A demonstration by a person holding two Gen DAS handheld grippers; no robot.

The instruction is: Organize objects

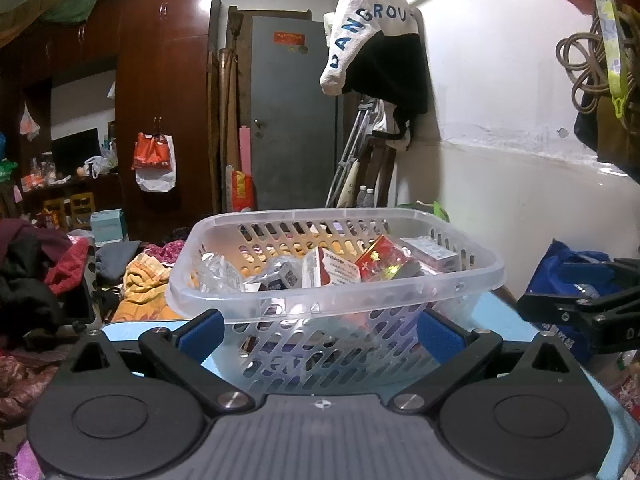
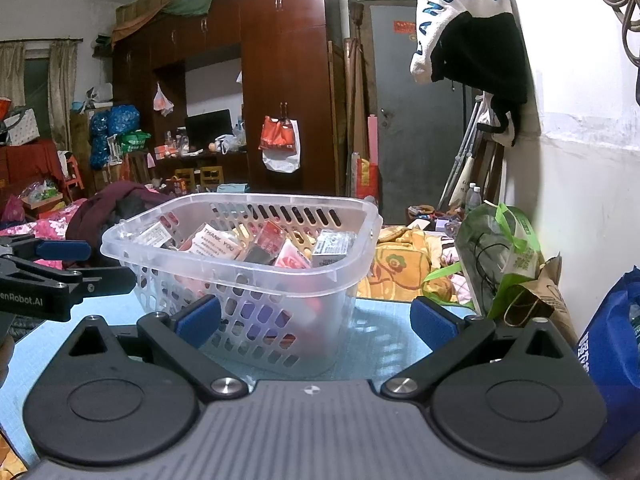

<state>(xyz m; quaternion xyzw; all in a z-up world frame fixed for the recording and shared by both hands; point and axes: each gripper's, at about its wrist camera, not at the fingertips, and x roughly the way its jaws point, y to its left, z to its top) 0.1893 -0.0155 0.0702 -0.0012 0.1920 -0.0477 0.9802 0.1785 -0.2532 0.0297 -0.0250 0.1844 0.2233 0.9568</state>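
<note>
Left wrist: my left gripper [image 1: 318,330] has jaws spread, empty, facing the basket [image 1: 336,280] of small boxes on the blue tabletop [image 1: 500,320]. Right wrist: my right gripper [image 2: 316,320] has jaws spread too, basket [image 2: 240,272] ahead-left, green bag [image 2: 500,256] to the right.

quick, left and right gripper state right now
left gripper: open, holding nothing, facing the basket.
right gripper: open, holding nothing.
</note>
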